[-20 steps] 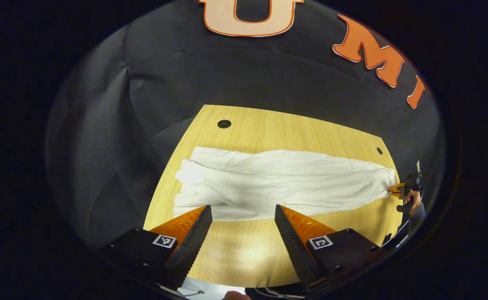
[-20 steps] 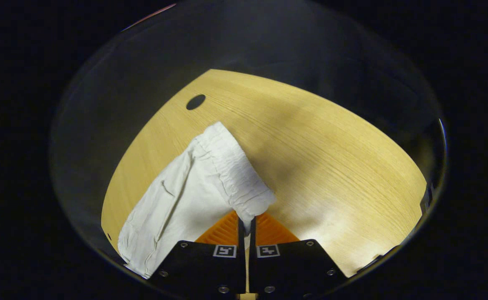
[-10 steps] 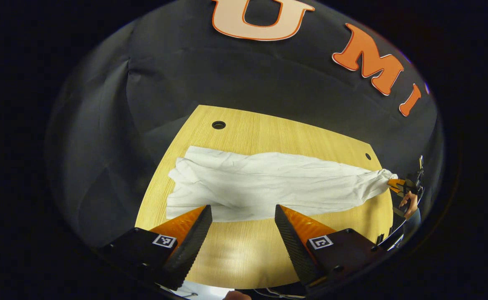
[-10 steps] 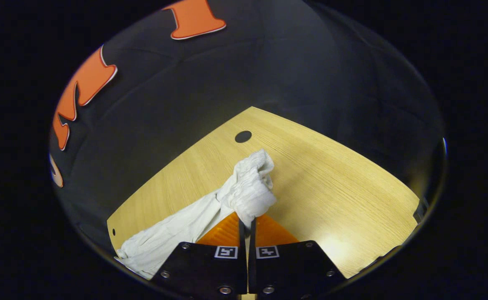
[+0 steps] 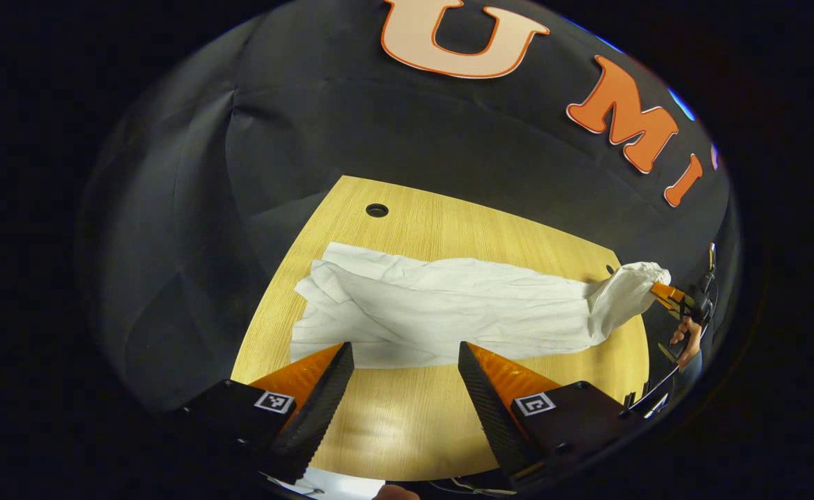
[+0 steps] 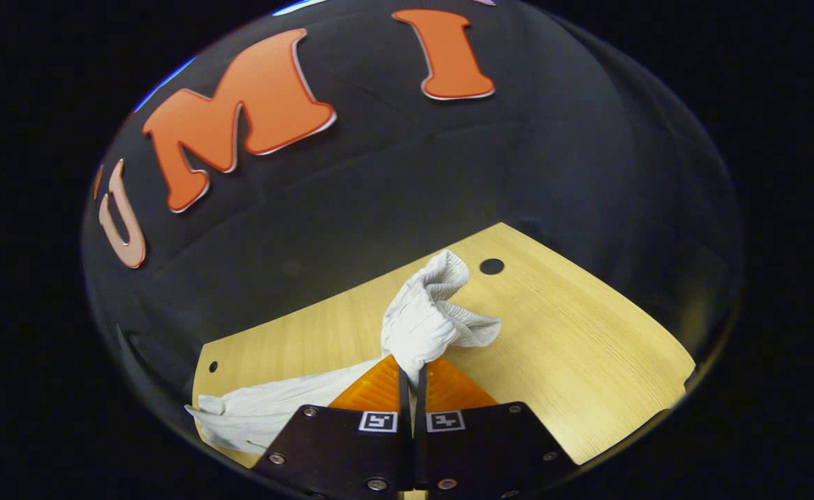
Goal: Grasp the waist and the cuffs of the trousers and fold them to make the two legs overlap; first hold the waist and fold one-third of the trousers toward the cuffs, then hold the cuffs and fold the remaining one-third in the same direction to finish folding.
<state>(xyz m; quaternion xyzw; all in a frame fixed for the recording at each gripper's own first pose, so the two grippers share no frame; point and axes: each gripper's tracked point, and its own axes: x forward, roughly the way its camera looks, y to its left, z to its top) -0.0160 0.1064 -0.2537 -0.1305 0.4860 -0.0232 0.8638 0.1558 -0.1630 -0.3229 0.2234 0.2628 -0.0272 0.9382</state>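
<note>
The left tool [image 5: 405, 361] hangs wide open and empty over the worktop [image 5: 407, 423]. One pair of trousers [image 5: 442, 312] lies there, its waist [image 6: 424, 323] now lifted clear of the wood, higher than a second ago — pinched in the right tool [image 6: 412, 375], so the first fold is starting. Two tools, one worktop.
</note>
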